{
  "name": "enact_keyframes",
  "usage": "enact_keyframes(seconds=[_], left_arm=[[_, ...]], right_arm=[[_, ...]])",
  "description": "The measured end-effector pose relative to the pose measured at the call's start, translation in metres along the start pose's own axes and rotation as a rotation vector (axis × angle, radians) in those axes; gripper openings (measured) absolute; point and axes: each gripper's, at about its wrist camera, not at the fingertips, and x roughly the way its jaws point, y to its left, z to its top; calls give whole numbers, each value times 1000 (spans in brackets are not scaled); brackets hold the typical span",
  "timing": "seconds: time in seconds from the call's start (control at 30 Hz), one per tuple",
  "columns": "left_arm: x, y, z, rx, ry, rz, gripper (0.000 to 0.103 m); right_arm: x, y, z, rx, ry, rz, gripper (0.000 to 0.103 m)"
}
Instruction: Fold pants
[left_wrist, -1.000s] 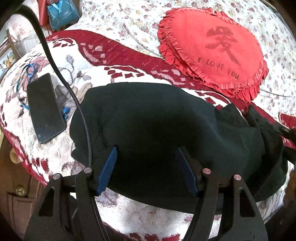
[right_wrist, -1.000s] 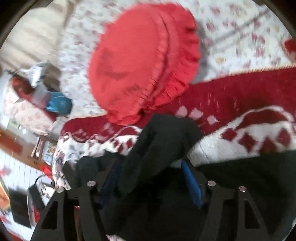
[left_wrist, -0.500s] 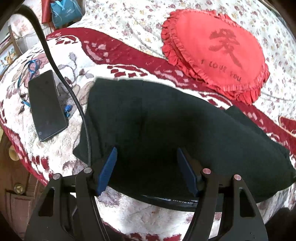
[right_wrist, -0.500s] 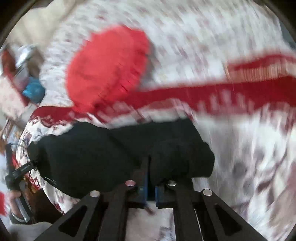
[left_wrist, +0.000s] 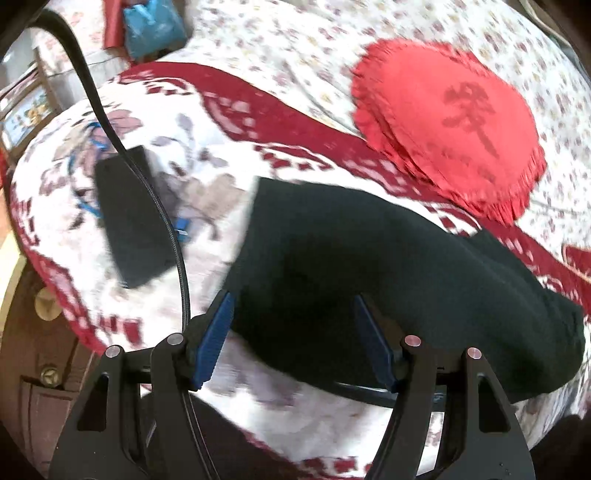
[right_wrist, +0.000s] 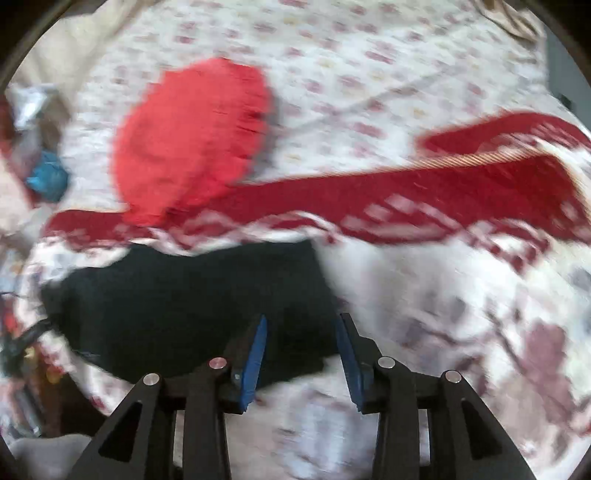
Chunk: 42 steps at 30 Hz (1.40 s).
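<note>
The black pants (left_wrist: 388, 273) lie folded in a flat bundle on the red and white blanket (left_wrist: 221, 122). My left gripper (left_wrist: 295, 339) is open, its blue pads over the near left edge of the pants, holding nothing. In the right wrist view the pants (right_wrist: 192, 295) lie left of centre. My right gripper (right_wrist: 301, 354) is open over their near right corner, holding nothing. Both views are blurred by motion.
A red heart-shaped cushion (left_wrist: 450, 122) lies beyond the pants; it also shows in the right wrist view (right_wrist: 192, 140). A black phone (left_wrist: 133, 214) and a black cable (left_wrist: 122, 147) lie left of the pants. The bed edge and a wooden cabinet (left_wrist: 37, 369) are at the lower left.
My right gripper laid the raised pant end down onto the bundle, then opened and let go. The left gripper stayed open and shifted a little left and back.
</note>
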Motion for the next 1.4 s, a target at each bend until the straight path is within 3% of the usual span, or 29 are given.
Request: enact_keyframes(seconds=[0.13,0.23,0.43,0.53,0.83,0.9,1.23,1.3,1.4], left_arm=[[-3,35,6,-75,-7,1,67],[2,59,9,-140,19,-2,67],[21,72,9,-195,71,-53,67],[30,68,11,-191,89,-80,67],[39,54,17,-152,102,-139,67],[42,52,18,-147,105,-146,67],[48,33,13,-121,131,-193,67],[47,32,13,-128,134,-208,67],[45,31,14,-128,136,-212,67]], right_arm=[[20,72,-4,-172,-33,208,38],[56,156,-26,-388,19,338,38],[103,273,-62,-688,62,461,38],[126,308,-81,-827,86,439,38],[130,328,-100,-983,34,363,38],[133,335,-103,-1012,4,299,38],[136,338,-107,-1045,-31,264,38],[137,341,-112,-1080,-55,213,39],[143,338,-105,-1022,-40,227,39]])
